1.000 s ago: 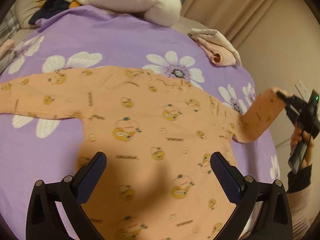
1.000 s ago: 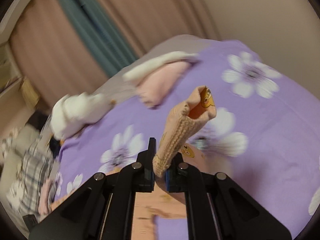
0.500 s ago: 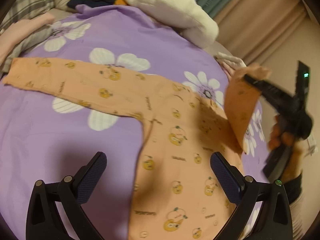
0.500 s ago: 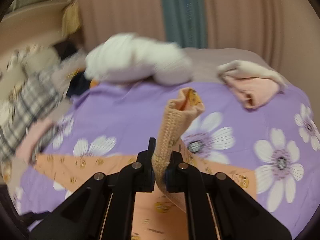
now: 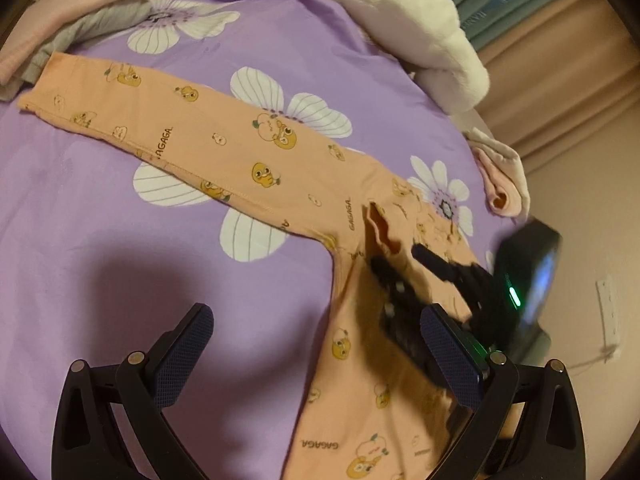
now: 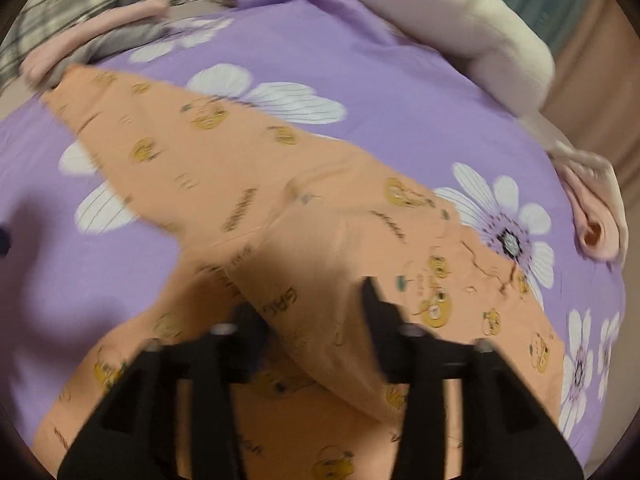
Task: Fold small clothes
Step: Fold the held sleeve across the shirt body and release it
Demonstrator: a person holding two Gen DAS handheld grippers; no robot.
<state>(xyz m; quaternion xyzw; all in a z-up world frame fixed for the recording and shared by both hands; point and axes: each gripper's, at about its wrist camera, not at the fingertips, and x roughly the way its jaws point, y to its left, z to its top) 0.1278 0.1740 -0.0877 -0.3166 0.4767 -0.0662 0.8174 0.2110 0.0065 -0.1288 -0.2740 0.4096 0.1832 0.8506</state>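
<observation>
While the orange top [image 5: 256,160] lies flat on the purple sheet [image 5: 80,208] in the left wrist view, one sleeve [image 5: 132,108] stretched away from its body, the left gripper [image 5: 316,354] hangs released and empty beside that body, probably waiting its turn. In the right wrist view, the right gripper [image 6: 312,316] sits over the top's chest, its jaws just parted and the folded-in sleeve [image 6: 320,292] lying loose between them, apparently dropped there to make the first fold.
</observation>
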